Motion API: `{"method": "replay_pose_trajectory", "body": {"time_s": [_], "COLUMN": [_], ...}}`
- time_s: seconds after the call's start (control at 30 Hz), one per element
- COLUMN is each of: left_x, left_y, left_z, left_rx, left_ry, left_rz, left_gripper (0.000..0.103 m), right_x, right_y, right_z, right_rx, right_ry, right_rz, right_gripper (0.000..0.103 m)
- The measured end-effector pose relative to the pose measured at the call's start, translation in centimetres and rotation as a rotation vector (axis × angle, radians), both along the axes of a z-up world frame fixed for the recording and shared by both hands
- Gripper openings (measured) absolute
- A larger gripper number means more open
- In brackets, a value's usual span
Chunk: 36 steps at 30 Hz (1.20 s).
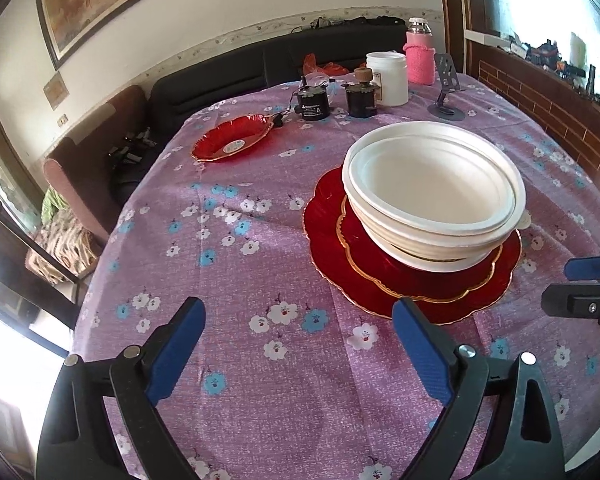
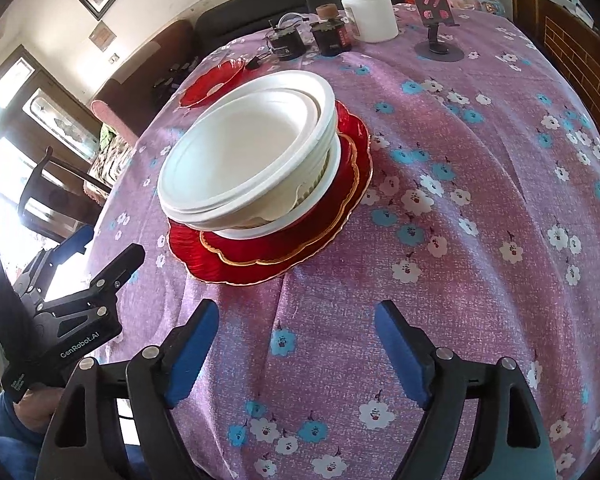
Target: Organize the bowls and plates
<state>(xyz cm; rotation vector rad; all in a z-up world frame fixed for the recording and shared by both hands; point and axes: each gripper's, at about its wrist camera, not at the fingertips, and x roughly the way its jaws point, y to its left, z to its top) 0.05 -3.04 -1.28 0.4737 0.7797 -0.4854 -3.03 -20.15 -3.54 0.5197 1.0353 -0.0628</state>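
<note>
Purple flowered cloth is covering your table (image 1: 260,420). You are holding both grippers, left gripper (image 1: 299,322) and right gripper (image 2: 296,318), spread and empty. Two white bowls (image 1: 432,184) are sitting nested on two stacked red plates (image 1: 404,284); a third red plate (image 1: 232,138) is lying beyond. "GenRobot.AI" is showing on the left gripper.

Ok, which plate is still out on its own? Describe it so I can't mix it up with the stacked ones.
Start at the purple flowered tablecloth and go past the stack of white bowls on two red gold-rimmed plates. Toward the far side, near two small black devices, lies the lone red plate. It alone carries nothing and shows a round sticker in its centre.
</note>
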Motion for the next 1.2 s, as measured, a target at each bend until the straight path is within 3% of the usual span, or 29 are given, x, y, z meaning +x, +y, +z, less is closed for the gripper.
{"method": "replay_pose_trajectory", "body": {"time_s": [0.13,0.3,0.43,0.6,0.9,1.0,1.2], "left_x": [0.0,0.4,1.2,2.3,0.4,0.6,1.1], "left_y": [-0.1,1.7,2.5,3.4,4.3,4.1,4.2], "left_z": [0.3,1.7,2.3,3.2,8.1,7.6,5.3], "left_rx": [0.036,-0.06,-0.042,-0.073,-0.087,-0.042,-0.051], "left_ry": [-0.014,0.032,0.044,0.15,-0.039,-0.008,0.082], "left_rz": [0.006,0.015,0.064,0.072,0.072,0.085,0.087], "left_gripper": [0.097,0.101,0.101,0.099,0.099,0.099,0.099], "right_x": [-0.2,-0.3,-0.4,-0.6,-0.4,-0.3,-0.3], "right_y": [-0.2,-0.3,-0.7,-1.0,-1.0,-1.1,-1.4], "right_z": [-0.2,-0.2,-0.5,-0.8,-0.7,-0.8,-1.0], "right_rx": [0.007,0.009,0.014,0.018,0.012,0.011,0.015], "right_ry": [0.003,0.004,0.013,0.022,0.024,0.026,0.03], "right_rz": [-0.007,-0.012,-0.026,-0.039,-0.043,-0.045,-0.056], "right_gripper": [0.085,0.085,0.085,0.085,0.085,0.085,0.085]}}
